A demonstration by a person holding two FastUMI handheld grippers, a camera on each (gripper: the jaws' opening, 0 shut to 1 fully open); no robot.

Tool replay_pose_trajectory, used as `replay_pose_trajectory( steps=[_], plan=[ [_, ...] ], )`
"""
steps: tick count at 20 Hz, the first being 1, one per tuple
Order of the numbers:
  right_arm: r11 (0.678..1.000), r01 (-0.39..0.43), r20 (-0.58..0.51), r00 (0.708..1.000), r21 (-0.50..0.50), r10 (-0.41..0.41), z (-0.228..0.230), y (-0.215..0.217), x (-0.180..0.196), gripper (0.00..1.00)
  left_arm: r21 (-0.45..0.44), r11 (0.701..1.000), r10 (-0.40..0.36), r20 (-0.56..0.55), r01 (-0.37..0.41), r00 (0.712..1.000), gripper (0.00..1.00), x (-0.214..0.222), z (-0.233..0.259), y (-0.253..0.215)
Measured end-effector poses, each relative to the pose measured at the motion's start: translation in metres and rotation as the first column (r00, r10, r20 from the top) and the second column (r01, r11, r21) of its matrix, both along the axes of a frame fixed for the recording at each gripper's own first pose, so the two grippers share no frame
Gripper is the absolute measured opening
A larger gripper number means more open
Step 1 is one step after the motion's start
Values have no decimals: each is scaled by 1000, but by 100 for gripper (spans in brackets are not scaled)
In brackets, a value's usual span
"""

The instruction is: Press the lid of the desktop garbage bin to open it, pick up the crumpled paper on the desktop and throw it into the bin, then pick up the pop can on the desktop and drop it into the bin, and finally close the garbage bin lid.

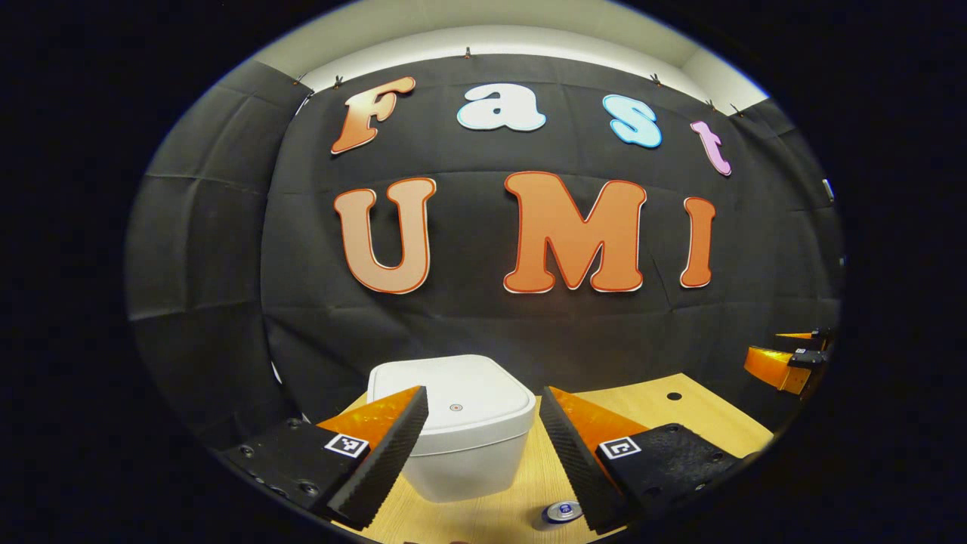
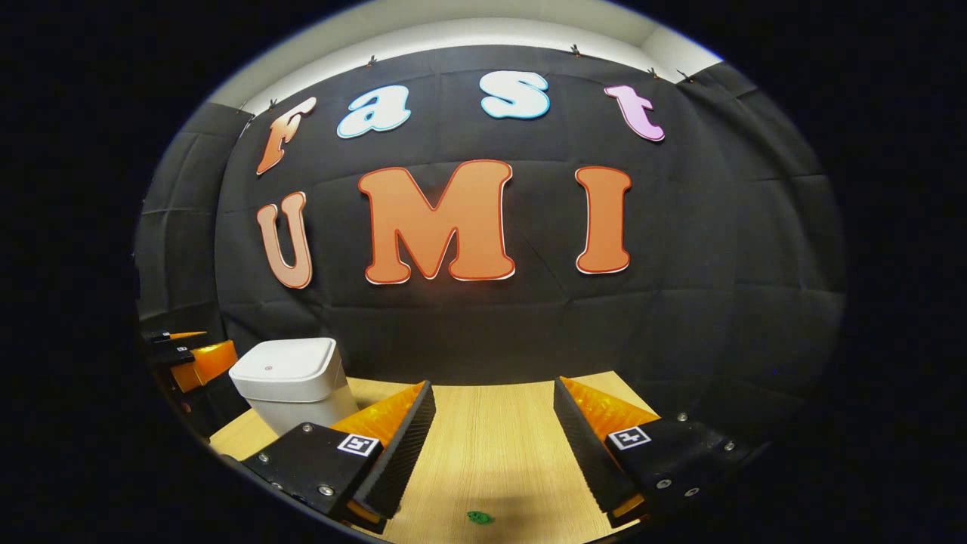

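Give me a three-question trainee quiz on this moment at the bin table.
1. True or false: the lid of the garbage bin is shut.
2. Which gripper faces the bin head-on between its fingers: the left gripper or the right gripper?
3. Multiple choice: the pop can lies (a) inside the bin, (b) on the wooden desktop beside the bin, (c) in a gripper.

Key: 1 true; 2 the left gripper; 3 (b), only its top shows at the lower edge of the left gripper view.
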State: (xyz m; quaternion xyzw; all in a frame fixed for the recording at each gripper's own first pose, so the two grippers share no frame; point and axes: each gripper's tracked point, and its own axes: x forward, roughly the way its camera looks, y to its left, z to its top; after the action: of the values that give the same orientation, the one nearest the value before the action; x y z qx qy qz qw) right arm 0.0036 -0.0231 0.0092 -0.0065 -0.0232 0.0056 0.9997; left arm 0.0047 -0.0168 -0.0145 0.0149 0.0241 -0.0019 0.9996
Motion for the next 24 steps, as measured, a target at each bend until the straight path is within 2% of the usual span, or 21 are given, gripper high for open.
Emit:
replay_pose_trajectory(
  steps=[14,24],
  plan=[
    [1000,4,-9,1000,-31,-4,1,2,5,94,-19,1000,17,-21,-17,1000,94,7,-7,7],
    [999,3,-13,1000,-37,-3,1,4,7,94,-31,1000,-6,-45,5,999,94,7,-11,4]
  ],
)
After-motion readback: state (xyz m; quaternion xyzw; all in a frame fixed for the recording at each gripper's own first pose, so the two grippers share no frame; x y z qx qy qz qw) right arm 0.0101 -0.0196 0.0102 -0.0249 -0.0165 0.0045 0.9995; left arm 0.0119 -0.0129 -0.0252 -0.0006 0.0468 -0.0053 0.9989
